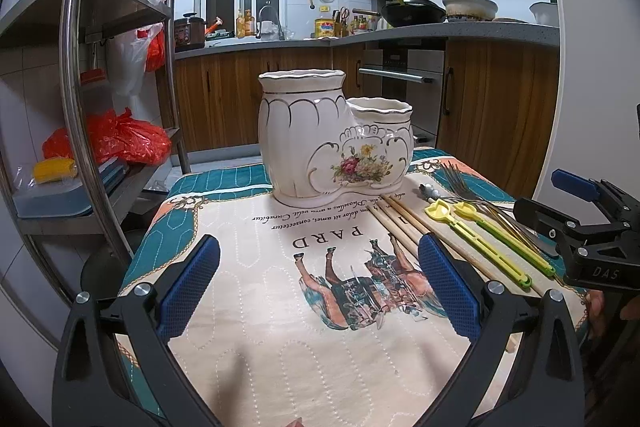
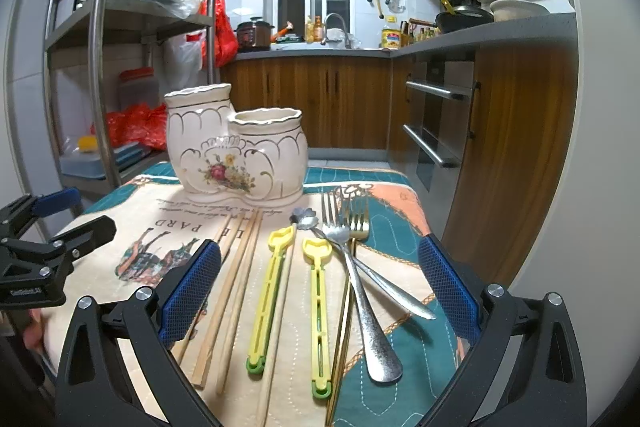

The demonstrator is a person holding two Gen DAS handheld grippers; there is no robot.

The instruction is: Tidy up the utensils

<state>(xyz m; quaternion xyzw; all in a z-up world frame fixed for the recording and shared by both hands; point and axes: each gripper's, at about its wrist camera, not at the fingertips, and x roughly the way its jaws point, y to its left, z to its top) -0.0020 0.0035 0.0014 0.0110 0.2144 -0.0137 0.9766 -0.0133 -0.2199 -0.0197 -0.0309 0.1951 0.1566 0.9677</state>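
Observation:
A white ceramic two-compartment utensil holder (image 1: 320,139) with a flower print stands at the far side of the printed mat; it also shows in the right wrist view (image 2: 236,151). Wooden chopsticks (image 2: 236,279), two yellow clips (image 2: 272,291), silver forks (image 2: 356,279), a gold fork (image 2: 352,251) and a flower-headed spoon (image 2: 306,219) lie on the mat in front of my right gripper (image 2: 320,287), which is open and empty above them. My left gripper (image 1: 320,287) is open and empty over the mat's horse print, left of the chopsticks (image 1: 404,223).
A steel shelf rack (image 1: 80,75) with red bags stands to the left. Wooden kitchen cabinets and an oven (image 2: 436,123) are behind and to the right. The mat (image 1: 280,307) covers a small table.

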